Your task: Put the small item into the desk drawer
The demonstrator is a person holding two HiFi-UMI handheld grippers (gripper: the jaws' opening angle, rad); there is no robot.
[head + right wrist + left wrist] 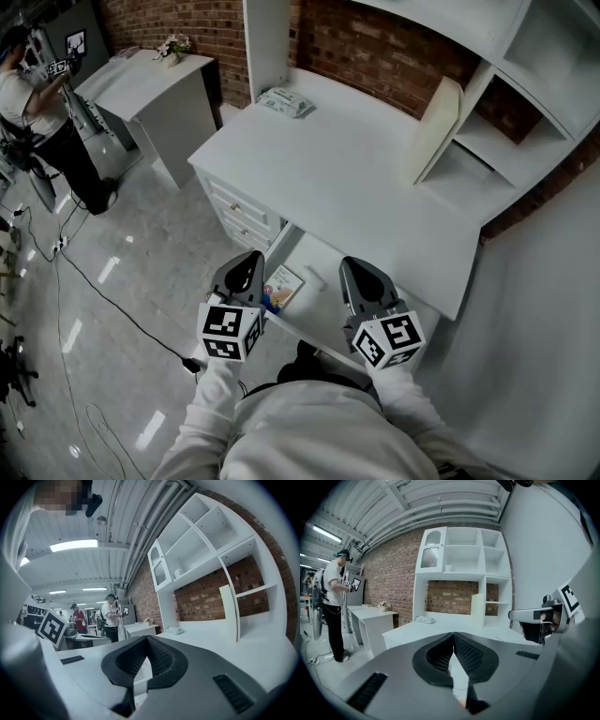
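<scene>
The small item, a pale packet [286, 101], lies at the far left of the white desk top [356, 187]; it also shows in the left gripper view [424, 619] and the right gripper view [174, 630]. Under the desk's front edge the drawer [323, 314] stands pulled out, with a small booklet [284, 284] and a blue thing [270, 300] in it. My left gripper [251, 260] [453, 637] hangs over the drawer's left end, shut and empty. My right gripper [354, 269] [147, 639] is over the drawer's right part, also shut with nothing in it. Both are far from the packet.
A white board [436, 127] stands upright on the desk by the shelf unit [506, 103]. A stack of closed drawers [239, 211] is at the desk's left. Further left stands a side table [155, 80] with a person [37, 103] beside it. Cables [112, 300] run over the floor.
</scene>
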